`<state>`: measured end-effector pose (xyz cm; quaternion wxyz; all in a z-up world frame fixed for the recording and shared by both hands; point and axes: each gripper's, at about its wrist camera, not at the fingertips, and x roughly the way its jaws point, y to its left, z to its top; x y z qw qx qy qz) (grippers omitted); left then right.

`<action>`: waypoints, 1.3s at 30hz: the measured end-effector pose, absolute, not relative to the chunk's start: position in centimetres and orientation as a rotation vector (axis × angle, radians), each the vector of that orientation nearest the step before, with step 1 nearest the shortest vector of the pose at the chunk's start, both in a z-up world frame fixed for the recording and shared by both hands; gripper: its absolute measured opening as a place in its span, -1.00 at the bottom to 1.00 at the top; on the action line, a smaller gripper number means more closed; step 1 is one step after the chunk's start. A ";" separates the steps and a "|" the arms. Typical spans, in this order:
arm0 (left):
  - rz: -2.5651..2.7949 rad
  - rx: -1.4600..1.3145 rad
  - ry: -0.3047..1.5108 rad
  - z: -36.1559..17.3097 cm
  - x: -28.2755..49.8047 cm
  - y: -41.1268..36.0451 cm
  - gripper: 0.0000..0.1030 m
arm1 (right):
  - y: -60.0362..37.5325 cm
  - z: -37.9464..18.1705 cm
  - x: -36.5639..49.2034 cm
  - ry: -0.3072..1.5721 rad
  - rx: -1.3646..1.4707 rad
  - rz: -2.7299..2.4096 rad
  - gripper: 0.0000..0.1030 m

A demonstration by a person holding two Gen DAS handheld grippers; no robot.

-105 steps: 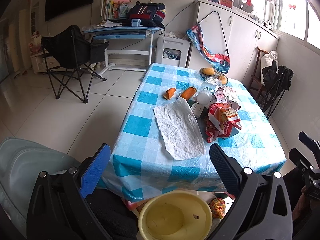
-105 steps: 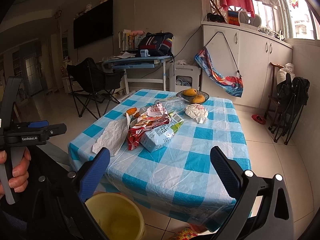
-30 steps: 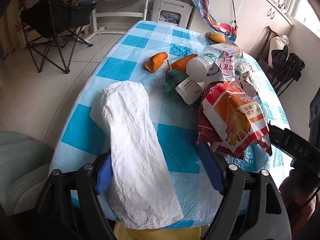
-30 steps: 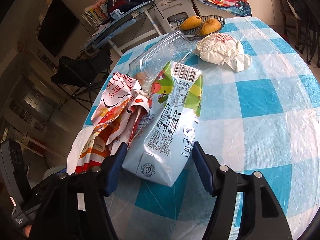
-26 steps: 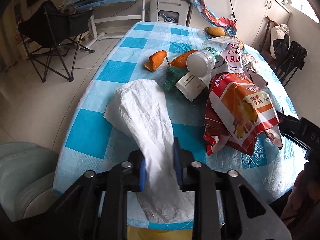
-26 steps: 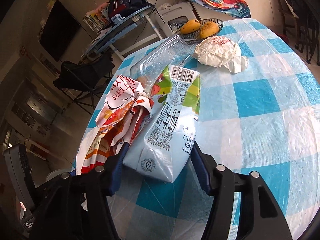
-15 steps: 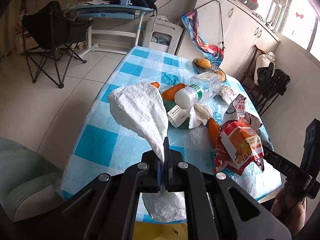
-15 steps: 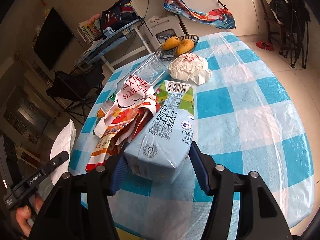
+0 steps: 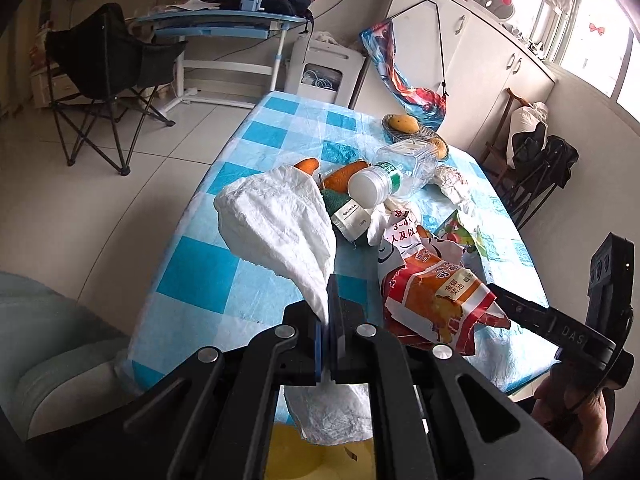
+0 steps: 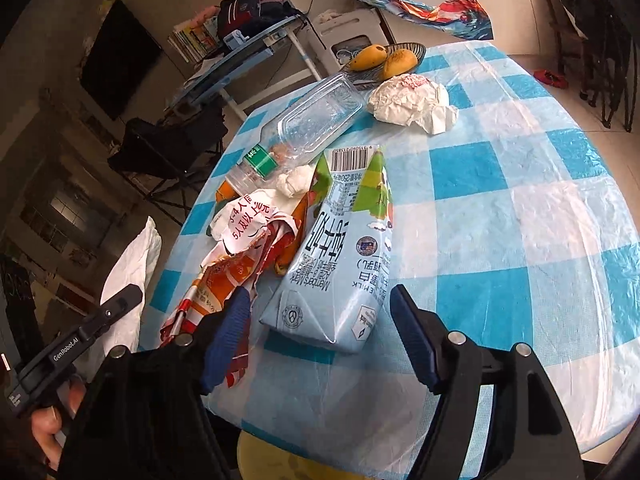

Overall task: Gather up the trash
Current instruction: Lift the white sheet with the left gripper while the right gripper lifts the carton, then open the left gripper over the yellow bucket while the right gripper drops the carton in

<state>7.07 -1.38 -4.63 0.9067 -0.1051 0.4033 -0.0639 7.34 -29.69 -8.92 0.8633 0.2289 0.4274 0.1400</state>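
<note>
My left gripper [image 9: 329, 312] is shut on a white plastic bag [image 9: 280, 232] and holds it lifted off the checked table [image 9: 200, 264], its tail hanging over a yellow bin [image 9: 296, 456] below the table's near edge. The bag also shows in the right wrist view [image 10: 132, 280]. My right gripper [image 10: 320, 336] is open, its fingers either side of the near end of a light-blue milk carton [image 10: 340, 256] lying on the table. A torn orange-red snack wrapper [image 10: 236, 264] lies to the carton's left.
An empty clear bottle [image 10: 304, 128], crumpled white paper [image 10: 408, 100], orange peels [image 9: 344, 172] and a dish of mangoes [image 10: 384, 60] lie farther back. The yellow bin [image 10: 280, 460] stands below the table edge [image 10: 400, 432]. A folding chair [image 9: 104, 80] and desk stand beyond.
My left gripper closed on the white bag and lifted it off the table. My right gripper drew back a little; its fingers now sit wider around the carton's end.
</note>
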 end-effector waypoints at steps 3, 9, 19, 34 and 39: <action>-0.134 -0.236 0.846 -5.0 7.3 -1.2 -0.93 | -30.1 -8.9 8.2 0.905 0.511 0.270 0.47; -0.149 -0.349 0.866 -5.5 7.7 0.6 -0.94 | -28.9 -9.5 9.9 0.919 0.492 0.264 0.11; -0.190 -0.379 0.768 -3.0 6.3 1.6 -0.94 | -34.5 -8.1 6.6 0.774 0.678 0.227 0.05; -0.262 -0.423 0.700 -1.6 -1.4 3.5 -0.94 | -21.2 -6.2 -6.1 0.835 0.206 0.627 0.06; -0.267 -0.390 0.751 -2.6 -4.1 3.0 -0.94 | -18.0 -10.0 -6.9 0.944 0.074 0.643 0.07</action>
